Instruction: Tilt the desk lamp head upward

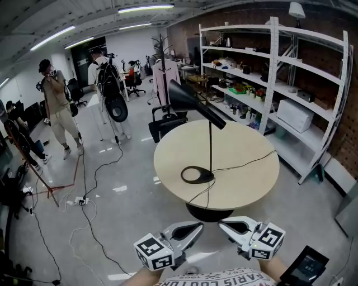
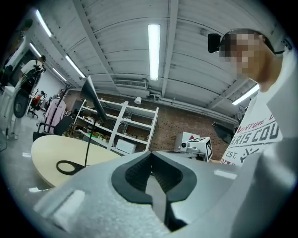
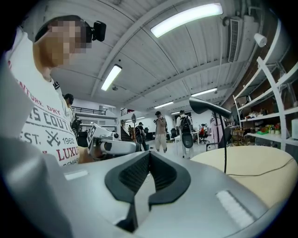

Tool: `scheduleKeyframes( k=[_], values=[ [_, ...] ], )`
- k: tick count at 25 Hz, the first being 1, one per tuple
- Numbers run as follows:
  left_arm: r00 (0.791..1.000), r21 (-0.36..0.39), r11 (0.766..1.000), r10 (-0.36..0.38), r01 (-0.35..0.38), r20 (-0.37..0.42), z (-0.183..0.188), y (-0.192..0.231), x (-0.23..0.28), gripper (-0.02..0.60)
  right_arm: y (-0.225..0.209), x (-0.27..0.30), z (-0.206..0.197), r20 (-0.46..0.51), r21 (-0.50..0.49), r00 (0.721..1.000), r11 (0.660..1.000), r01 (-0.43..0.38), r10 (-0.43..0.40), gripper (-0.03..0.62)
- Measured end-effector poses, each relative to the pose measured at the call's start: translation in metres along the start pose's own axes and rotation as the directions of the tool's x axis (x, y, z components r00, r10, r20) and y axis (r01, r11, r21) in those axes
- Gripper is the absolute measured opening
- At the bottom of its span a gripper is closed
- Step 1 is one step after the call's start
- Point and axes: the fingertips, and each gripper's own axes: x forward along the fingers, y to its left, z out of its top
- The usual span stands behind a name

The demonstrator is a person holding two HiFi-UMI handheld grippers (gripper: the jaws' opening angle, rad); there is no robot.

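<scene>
This is a big open workroom, half lab and half office. White metal shelves (image 1: 272,67) stand against a brick wall (image 1: 240,15), strip lights (image 1: 145,8) hang overhead, cables (image 1: 84,173) trail across the floor, and people (image 1: 59,106) stand near office chairs (image 1: 166,124).

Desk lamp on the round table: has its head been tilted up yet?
Nothing looks done: the lamp head stands untouched above the table. In hand: nothing; the left hand-held gripper and right hand-held gripper are shut, empty, short of the table's edge. Left: reach and tilt the head.

shelf items (image 1: 241,88) too small — dark device (image 1: 305,266) cut by edge
</scene>
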Motion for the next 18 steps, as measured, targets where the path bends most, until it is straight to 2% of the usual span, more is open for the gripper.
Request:
scheduleKeyframes(
  k=[8, 13, 18],
  values=[
    [1.0, -0.017, 1.0, 0.026, -0.026, -0.007, -0.042, -0.122, -0.014, 0.0, 0.086, -0.094, -0.021, -0.003, 0.024, 1.0, 1.0, -0.009, 0.009, 0.003],
    [0.999, 0.018, 0.999, 0.037, -0.037, 0.011, -0.04, -0.168, -0.017, 0.0, 0.112, -0.127, -0.013, 0.026, 0.014, 0.999, 1.0, -0.023, 0.023, 0.003],
    [0.999, 0.055, 0.997, 0.05, -0.05, 0.003, -0.043, -0.195, -0.026, 0.0, 0.133, -0.143, -0.014, 0.042, -0.005, 0.999, 1.0, -0.027, 0.028, 0.003]
  ],
)
